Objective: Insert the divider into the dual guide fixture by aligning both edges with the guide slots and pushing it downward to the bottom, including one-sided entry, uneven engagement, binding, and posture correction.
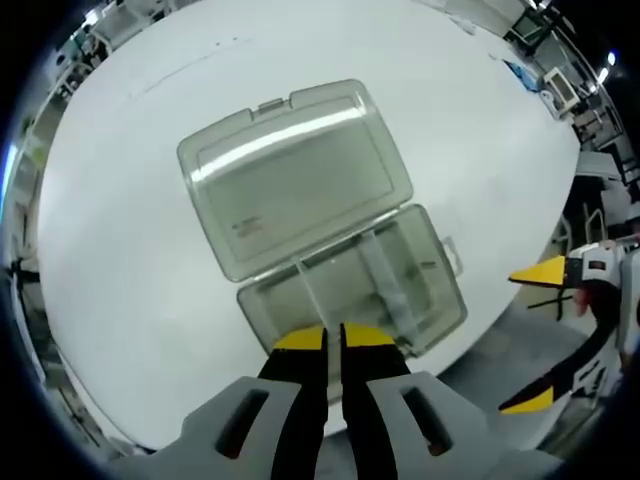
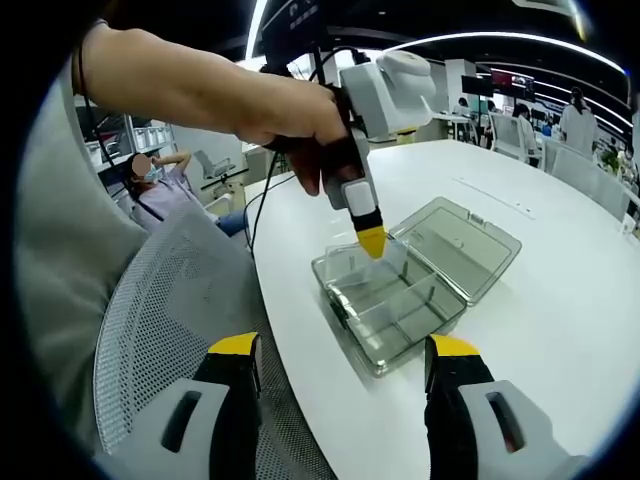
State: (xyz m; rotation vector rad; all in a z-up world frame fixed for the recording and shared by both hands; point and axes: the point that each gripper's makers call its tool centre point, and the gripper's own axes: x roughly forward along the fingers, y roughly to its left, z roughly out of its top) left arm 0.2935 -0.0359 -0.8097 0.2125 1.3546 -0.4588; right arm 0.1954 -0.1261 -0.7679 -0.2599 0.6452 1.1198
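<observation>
A white table [image 2: 560,300] bears an open clear box [image 2: 400,300], lid [image 1: 290,170] flat. The left gripper [image 2: 372,242] pinches a clear divider [image 2: 385,262] over the box's near end. The right gripper [image 2: 345,365], jaws spread, hangs apart.

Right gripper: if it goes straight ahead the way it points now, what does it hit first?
Probably the near corner of the clear compartment box on the white table; the right gripper is open, its line looks free until there, though depth is uncertain.
</observation>
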